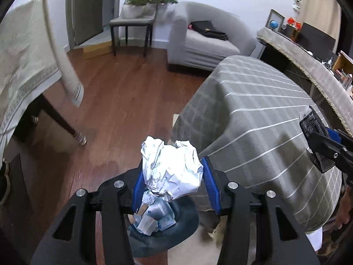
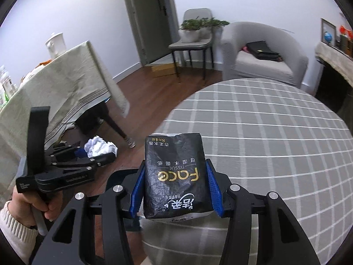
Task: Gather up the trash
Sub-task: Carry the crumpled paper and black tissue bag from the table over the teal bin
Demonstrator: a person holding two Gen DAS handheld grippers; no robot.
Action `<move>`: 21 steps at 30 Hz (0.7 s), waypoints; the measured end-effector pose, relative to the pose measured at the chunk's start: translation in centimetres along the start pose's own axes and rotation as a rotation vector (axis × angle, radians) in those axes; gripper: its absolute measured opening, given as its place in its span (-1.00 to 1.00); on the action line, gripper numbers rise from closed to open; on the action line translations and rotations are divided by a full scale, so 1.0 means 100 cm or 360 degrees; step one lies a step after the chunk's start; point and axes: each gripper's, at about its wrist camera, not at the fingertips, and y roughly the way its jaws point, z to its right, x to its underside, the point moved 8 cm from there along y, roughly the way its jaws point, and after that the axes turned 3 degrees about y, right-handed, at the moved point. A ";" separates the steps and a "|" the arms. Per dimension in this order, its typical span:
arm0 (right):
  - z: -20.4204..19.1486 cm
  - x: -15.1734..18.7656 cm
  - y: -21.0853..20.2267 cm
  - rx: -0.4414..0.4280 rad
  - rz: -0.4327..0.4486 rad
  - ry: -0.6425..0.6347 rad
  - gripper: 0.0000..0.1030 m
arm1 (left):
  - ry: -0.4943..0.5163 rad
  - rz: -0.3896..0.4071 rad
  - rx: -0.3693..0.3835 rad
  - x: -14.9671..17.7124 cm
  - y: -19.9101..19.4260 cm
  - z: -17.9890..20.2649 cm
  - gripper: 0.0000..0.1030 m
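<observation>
1. Blue pads of the left gripper [image 1: 171,185] clench a crumpled white paper wad [image 1: 171,172]; it bulges out past the fingertips, and in the right wrist view the same wad [image 2: 100,146] shows at that claw's tip.
2. Directly beneath the left claw sits a dark trash bin [image 1: 187,223], already holding light wrappers and scraps.
3. The right gripper [image 2: 175,190] grasps a black tissue packet [image 2: 174,174] by its two sides; the packet stands up between the pads, over the checked tablecloth [image 2: 275,143].
4. Judged step: both pieces are picked up, and the left claw is carrying its wad to the bin for the drop.
5. Next move, as I read it: centre the wad over the bin's mouth, then release.
6. After that the right claw must bring the packet off the table edge and over to the bin, which lies to its left, beyond the tablecloth's edge.
</observation>
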 end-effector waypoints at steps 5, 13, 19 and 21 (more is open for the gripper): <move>-0.032 -0.001 0.019 -0.0060 -0.0031 -0.0059 -0.01 | -0.0099 -0.0121 0.0027 0.027 0.018 -0.024 0.00; -0.063 0.000 0.045 -0.0114 -0.0084 -0.0095 -0.01 | -0.0097 -0.0368 -0.0018 0.076 0.056 -0.049 0.00; -0.081 0.002 0.062 -0.0135 -0.0124 -0.0131 -0.01 | -0.0054 -0.0460 0.0018 0.101 0.066 -0.050 0.05; -0.086 0.003 0.068 -0.0134 -0.0139 -0.0135 -0.01 | -0.0012 -0.0504 0.0005 0.109 0.069 -0.050 0.16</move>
